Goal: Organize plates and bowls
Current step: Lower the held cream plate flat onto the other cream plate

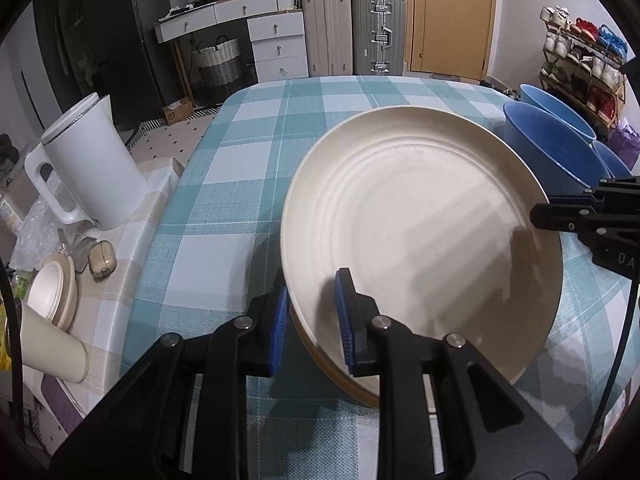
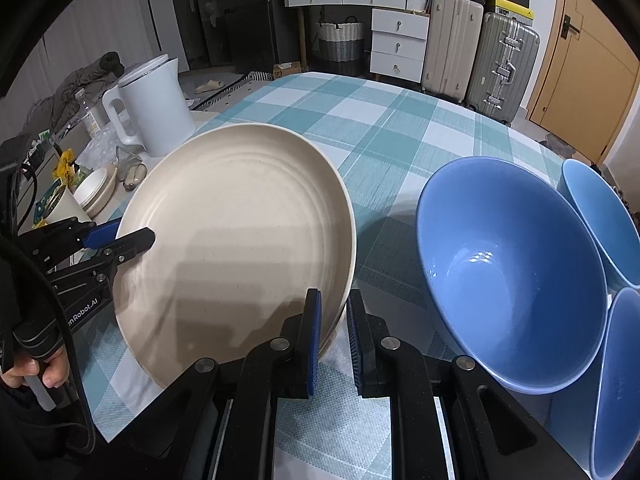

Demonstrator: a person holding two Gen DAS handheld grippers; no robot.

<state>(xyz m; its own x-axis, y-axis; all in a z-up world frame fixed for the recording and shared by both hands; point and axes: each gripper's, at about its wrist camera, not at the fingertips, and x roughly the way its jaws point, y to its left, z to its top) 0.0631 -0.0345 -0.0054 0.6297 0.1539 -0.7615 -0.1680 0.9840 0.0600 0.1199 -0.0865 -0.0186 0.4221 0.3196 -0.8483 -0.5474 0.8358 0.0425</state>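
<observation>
On the worktop (image 2: 400, 128) sit three blue bowls (image 2: 516, 276) and one cream plate (image 2: 240, 232) (a second rim shows under it in the left wrist view). One white kettle (image 2: 156, 108) stands beyond the left edge.

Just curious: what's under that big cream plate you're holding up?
Another tan-edged plate peeks out beneath the cream plate, on the checked tablecloth. The cream plate hides the rest.
</observation>
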